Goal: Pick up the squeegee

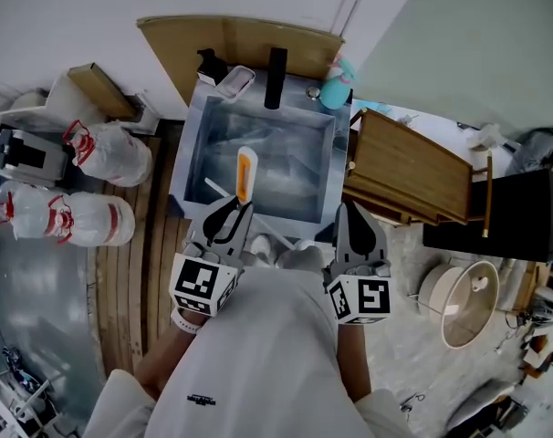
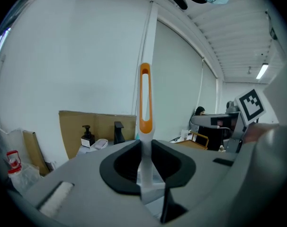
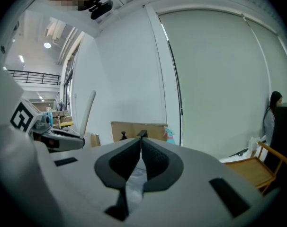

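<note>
The squeegee [image 1: 245, 173], with a white shaft and an orange loop handle, is held over the steel sink [image 1: 196, 144] with my left gripper [image 1: 233, 206] shut on its shaft. In the left gripper view the squeegee [image 2: 145, 103] stands upright between the black pads, orange loop on top, and the left gripper [image 2: 144, 145] clamps its white part. My right gripper [image 1: 354, 213] hovers at the sink's near right corner. In its own view the right gripper [image 3: 141, 141] has its jaws closed together with nothing between them. The squeegee's blade end is hidden.
A black faucet [image 1: 276, 78], a soap dispenser [image 1: 210, 65] and a teal bottle [image 1: 336, 85] stand at the sink's back rim before cardboard [image 1: 240, 39]. A wooden folding frame [image 1: 409, 167] lies to the right, white bags [image 1: 112, 153] to the left.
</note>
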Motion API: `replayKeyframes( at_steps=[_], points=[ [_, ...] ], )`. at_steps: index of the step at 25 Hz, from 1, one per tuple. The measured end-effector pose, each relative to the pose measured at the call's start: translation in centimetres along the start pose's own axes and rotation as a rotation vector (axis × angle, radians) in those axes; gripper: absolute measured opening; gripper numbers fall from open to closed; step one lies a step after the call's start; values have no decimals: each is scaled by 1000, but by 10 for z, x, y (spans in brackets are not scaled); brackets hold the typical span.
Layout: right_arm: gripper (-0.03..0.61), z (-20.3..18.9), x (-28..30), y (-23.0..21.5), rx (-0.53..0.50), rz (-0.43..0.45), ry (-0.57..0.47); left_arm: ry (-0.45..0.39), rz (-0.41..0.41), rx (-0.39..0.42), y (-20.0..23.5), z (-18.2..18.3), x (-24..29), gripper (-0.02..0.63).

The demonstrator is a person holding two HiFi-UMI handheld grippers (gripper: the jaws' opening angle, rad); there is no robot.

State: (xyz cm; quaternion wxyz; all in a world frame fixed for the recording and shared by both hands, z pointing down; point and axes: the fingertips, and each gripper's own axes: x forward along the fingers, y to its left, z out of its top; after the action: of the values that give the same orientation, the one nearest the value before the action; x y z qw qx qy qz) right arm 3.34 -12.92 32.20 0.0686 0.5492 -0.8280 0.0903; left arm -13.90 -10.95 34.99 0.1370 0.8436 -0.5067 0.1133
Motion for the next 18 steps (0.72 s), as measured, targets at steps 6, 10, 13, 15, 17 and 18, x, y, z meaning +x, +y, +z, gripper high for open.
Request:
replayKeyframes(
  at_steps=[6,10,13,15,17,18],
  points=[
    [8,0,-2,8,-24,10,0,-14,8,25,2,3,-5,64],
    [8,-1,-3,10,-37,18,3,-10,9,31,5,2,-5,64],
    [8,-2,-5,10,-40,16,5,-11,4,36,4,2,-7,63],
    [8,-1,-6,11,-42,18,6,-15,2,32,4,3,-9,64],
    [8,-1,-7,11,-43,19,7,-20,4,27,4,4,-10,64],
    [8,-1,-7,12,-43,19,6,-22,4,26,4,5,-11,64]
  ],
)
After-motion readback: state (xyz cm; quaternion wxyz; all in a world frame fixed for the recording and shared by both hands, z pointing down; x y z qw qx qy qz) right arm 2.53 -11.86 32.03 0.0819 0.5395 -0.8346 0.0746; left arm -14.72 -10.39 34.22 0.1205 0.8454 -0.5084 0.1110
